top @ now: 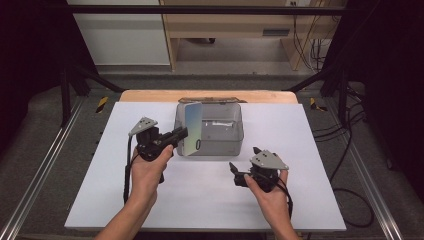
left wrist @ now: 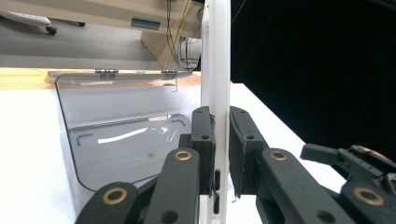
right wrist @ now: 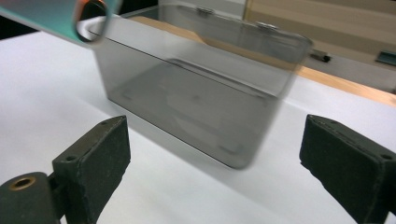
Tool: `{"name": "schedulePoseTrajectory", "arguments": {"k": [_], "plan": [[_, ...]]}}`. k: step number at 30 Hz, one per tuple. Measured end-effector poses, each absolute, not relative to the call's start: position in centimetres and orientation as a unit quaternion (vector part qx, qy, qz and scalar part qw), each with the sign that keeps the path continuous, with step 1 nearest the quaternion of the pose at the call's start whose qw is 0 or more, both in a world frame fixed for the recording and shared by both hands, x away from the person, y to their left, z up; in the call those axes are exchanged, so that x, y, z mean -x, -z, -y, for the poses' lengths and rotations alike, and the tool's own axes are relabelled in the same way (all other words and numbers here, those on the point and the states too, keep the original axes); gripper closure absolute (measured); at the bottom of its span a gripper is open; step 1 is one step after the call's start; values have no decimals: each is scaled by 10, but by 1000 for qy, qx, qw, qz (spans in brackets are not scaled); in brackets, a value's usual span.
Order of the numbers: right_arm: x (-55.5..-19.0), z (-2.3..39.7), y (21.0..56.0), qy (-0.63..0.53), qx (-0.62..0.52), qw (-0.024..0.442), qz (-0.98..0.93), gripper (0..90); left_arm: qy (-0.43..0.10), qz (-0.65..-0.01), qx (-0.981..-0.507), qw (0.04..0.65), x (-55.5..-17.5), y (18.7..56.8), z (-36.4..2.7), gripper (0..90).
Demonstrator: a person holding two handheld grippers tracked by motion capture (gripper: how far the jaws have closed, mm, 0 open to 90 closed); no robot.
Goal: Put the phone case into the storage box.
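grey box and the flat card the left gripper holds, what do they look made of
Grey box: likely smoke-tinted clear plastic with a glossy finish; its floor shows through the walls and light glints off it. Flat card: probably rigid plastic, white along the edge with a blue-green tinted face, pinched by the left gripper.

On the table, a clear bin sits toward twelve o'clock from centre, its hinged lid lying open behind it at the far edge. A flat board stands upright on edge at the bin's nine o'clock side, overlapping its front left corner. The left gripper lies at the board's nine o'clock, its jaws on either face of it. The right gripper sits at five o'clock of the bin, apart from it.
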State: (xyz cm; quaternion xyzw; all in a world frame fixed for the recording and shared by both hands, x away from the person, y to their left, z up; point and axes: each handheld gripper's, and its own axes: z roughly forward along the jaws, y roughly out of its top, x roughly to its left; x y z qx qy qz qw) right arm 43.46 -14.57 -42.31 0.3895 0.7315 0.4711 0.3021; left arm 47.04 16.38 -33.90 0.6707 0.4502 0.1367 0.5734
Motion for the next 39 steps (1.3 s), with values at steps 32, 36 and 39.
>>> {"name": "schedulePoseTrajectory", "arguments": {"k": [32,36,39], "plan": [[-416,228,447,-449,-451,358,-684,59,-173,-478,-695,508,-536,306,-139,813],[-417,232,447,-458,-455,349,-679,73,-176,-489,-695,498,-543,310,-139,813],[-417,231,448,-460,-449,348,-682,74,-176,-495,-692,495,-547,312,-141,813]]}}
